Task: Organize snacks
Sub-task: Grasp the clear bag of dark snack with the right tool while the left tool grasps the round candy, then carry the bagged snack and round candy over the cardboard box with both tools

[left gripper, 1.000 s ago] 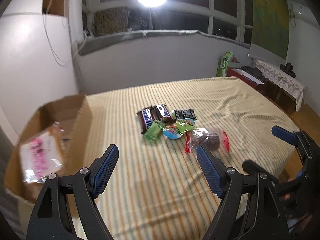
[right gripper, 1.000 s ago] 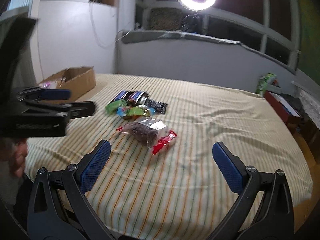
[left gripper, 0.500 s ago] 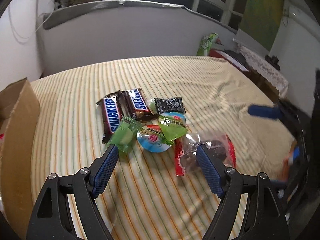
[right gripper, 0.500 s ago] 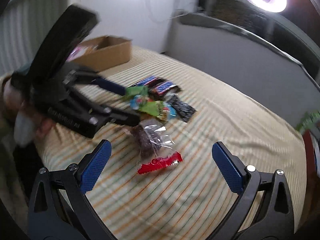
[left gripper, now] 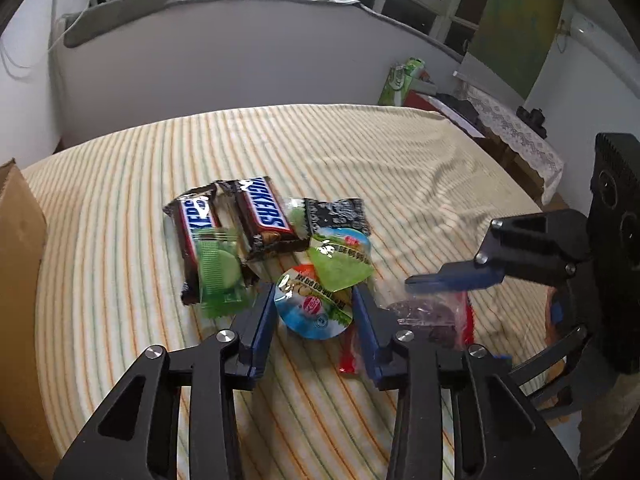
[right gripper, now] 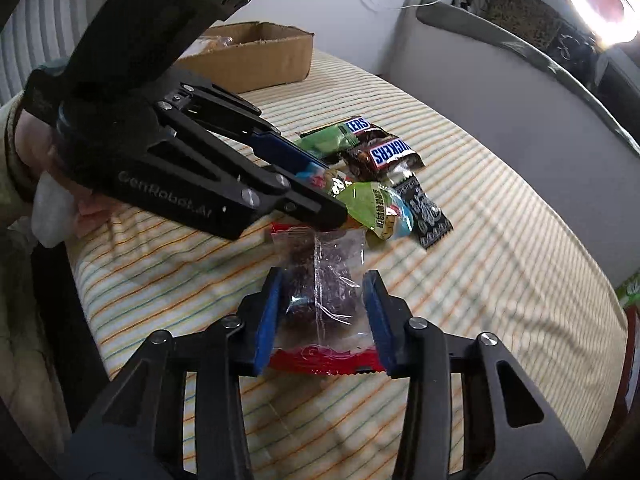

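Note:
A pile of snacks lies on the striped cloth. My left gripper (left gripper: pixel 314 306) has its fingers on both sides of a round blue jelly cup (left gripper: pixel 312 308), closed to its width. My right gripper (right gripper: pixel 322 300) has its fingers against both sides of a clear bag with red ends (right gripper: pixel 324 292), also seen in the left wrist view (left gripper: pixel 432 316). Two Snickers bars (left gripper: pixel 262 212), a green packet (left gripper: pixel 218 270), a green jelly cup (left gripper: pixel 340 260) and a black packet (left gripper: pixel 336 212) lie in the pile.
An open cardboard box (right gripper: pixel 256 56) stands at the left end of the table (left gripper: pixel 120 208), its wall at the left edge of the left wrist view (left gripper: pixel 18 248). The table edge runs along the front and right. A wall lies behind.
Both grippers have moved down and in onto the pile. The left fingers closed around the blue jelly cup. The right fingers closed around the clear bag.

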### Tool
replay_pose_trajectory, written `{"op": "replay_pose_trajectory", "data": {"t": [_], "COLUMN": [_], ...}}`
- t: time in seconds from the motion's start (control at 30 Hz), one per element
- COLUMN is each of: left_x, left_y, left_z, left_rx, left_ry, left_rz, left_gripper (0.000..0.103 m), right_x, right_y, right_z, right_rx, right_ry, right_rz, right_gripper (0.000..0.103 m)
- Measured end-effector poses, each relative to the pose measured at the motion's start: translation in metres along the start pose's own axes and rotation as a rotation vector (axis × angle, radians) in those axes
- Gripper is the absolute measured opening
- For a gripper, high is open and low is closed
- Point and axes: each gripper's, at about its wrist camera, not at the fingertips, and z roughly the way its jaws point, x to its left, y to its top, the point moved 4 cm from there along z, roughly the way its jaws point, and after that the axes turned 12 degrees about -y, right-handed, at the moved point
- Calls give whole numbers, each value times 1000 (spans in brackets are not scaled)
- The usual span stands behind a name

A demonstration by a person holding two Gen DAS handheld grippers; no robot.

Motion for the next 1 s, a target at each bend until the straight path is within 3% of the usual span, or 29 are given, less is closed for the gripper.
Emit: {"op": "replay_pose_trajectory", "data": {"t": [0.23, 0.6, 1.0], "left_x": [-5, -28, -44], "left_y": [-10, -40, -47], "left_z": [-16, -56, -79], "left_rx": [-25, -132, -224], "left_ry": [9, 131, 189], "left_rz": [6, 36, 39], "left_gripper": [33, 33, 33], "right_x": [-3, -1, -2], "right_y": [-32, -51, -38], "right_z": [-31, -58, -80], "right_rx": [14, -79, -148], "right_ry": [-88, -264, -375], "right_rz": [126, 505, 620], "right_gripper": [42, 42, 42]}}
